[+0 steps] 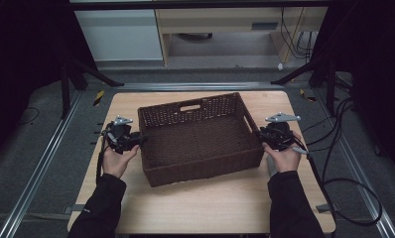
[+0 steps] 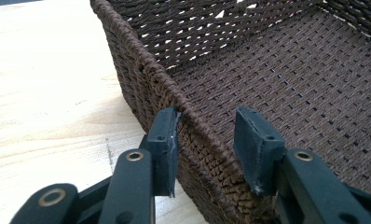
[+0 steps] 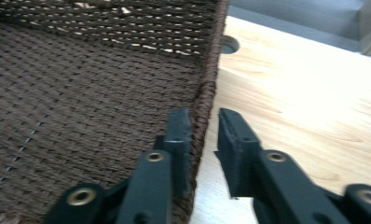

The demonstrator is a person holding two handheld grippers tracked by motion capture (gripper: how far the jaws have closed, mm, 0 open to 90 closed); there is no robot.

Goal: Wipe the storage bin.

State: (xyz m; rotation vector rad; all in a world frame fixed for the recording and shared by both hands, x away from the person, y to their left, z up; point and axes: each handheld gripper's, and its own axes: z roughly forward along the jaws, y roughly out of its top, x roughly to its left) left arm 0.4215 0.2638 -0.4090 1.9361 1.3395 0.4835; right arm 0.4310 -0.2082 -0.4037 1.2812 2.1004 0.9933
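basket position: the woven basket sits on the desk, empty, with one side wall between each pair of jaws.
left gripper: we straddle the left rim. the outer jaw touches the outside of the wall; the inner jaw stands apart from it, inside the basket. the jaws are at a middling gap, not clamped.
right gripper: we straddle the right rim. the inner jaw lies against the inside of the wall; the outer jaw stands just off it, over the desk. the jaws are narrow, with a sliver of daylight at the outer pad.
step in hand: we judge this as seating both grips before a two-handed lift or shift.
risk, uneven grip: if we lift while one side is loose, that wall may slip out of the jaws and the basket would tip toward it.
risk, shallow bite: both pairs hold near the rim only; the weave may flex and roll out of the pads.
risk, pull apart: moving the hands outward would bow the walls.
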